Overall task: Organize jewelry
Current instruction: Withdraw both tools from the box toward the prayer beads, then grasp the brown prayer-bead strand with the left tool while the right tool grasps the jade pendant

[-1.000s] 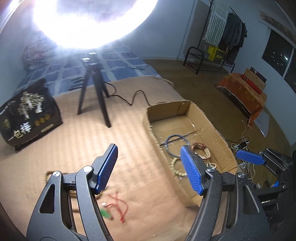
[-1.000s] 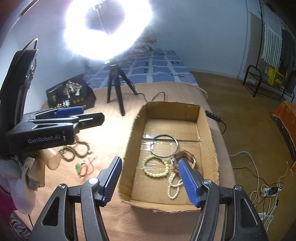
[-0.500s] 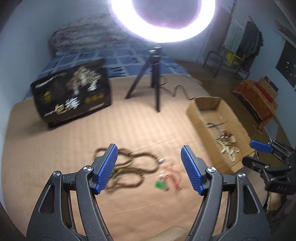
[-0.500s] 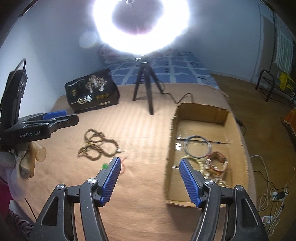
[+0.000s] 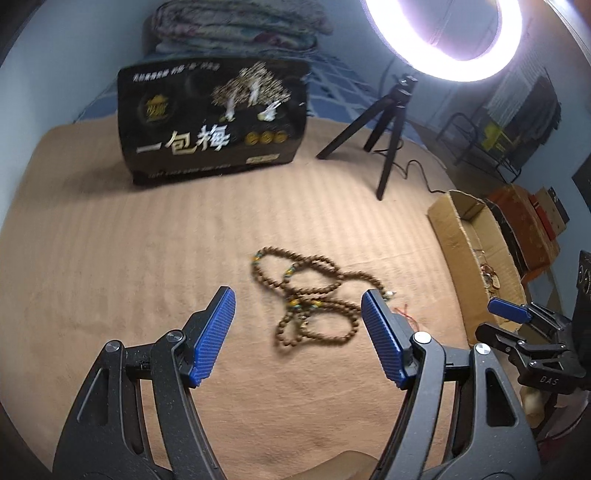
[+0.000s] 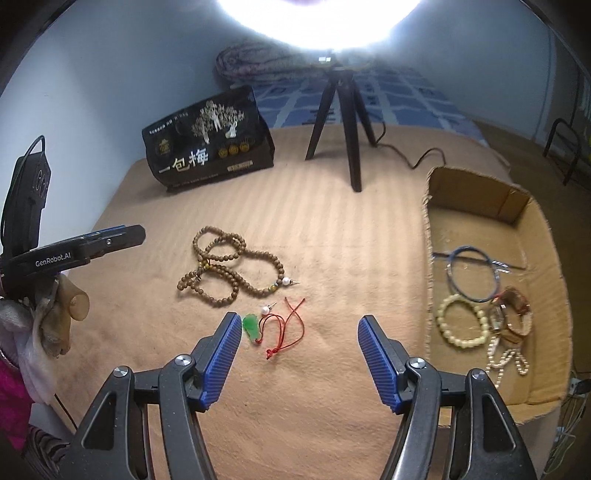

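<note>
Beads (image 5: 314, 295) lie in a loose tangle on the tan blanket (image 5: 110, 266), seen between the blue pads of the left tool (image 5: 297, 336), which hangs above them with its jaws wide apart and nothing in them. In the right wrist view the same beads (image 6: 229, 267) lie farther out, and nearer the camera a green pendant (image 6: 251, 326) on a red cord (image 6: 288, 332) rests just beside the left pad of the right tool (image 6: 295, 354); whether pad and pendant touch I cannot tell. That tool too stands open and empty. A small white pearl piece (image 6: 265, 309) lies between pendant and beads.

At the right edge of the blanket stands a shallow cardboard box (image 6: 476, 188). It holds a dark bangle (image 6: 472, 275), a pale bead bracelet (image 6: 463, 325), a brown strap piece (image 6: 513, 310) and a string of small white beads (image 6: 506, 363), all close together in its near half.

Behind the beads a black printed bag (image 5: 214, 122) stands upright, and a tripod (image 6: 340, 118) carries a bright ring light (image 5: 443, 37). Folded bedding (image 5: 236, 22) lies at the back. The left tool (image 6: 85, 242) shows at the left edge of the right view, the right tool (image 5: 517, 325) at the right edge of the left view
</note>
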{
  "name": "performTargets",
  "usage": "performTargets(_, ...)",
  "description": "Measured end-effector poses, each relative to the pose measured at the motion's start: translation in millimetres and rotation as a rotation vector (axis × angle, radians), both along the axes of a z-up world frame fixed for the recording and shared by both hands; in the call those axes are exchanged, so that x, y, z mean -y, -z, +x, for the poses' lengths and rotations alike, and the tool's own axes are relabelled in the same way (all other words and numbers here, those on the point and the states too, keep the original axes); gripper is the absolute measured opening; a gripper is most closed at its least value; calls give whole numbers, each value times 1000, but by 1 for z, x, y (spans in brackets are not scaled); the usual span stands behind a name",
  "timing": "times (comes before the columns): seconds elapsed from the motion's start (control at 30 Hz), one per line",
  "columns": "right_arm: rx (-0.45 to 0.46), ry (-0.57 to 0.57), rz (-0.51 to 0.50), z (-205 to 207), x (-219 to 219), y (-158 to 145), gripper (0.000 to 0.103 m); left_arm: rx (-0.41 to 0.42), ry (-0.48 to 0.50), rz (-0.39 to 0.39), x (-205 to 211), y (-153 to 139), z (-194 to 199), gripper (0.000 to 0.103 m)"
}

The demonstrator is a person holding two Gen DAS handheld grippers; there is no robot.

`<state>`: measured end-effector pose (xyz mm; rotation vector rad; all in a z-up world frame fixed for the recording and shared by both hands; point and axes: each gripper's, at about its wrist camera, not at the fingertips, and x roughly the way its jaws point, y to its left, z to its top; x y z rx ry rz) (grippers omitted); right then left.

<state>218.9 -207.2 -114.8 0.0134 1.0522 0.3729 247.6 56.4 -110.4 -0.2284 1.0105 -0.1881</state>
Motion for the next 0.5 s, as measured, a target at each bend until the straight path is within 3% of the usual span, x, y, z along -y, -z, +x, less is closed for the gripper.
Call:
performTargets(0.23,-72,-37,20,12,-16,21,68,-59,-4,-3,-4,26,10,73)
performTargets(0.5,-118,-144,-40,15,-47,48,68,-98,-4,-25,-3,41,22,73)
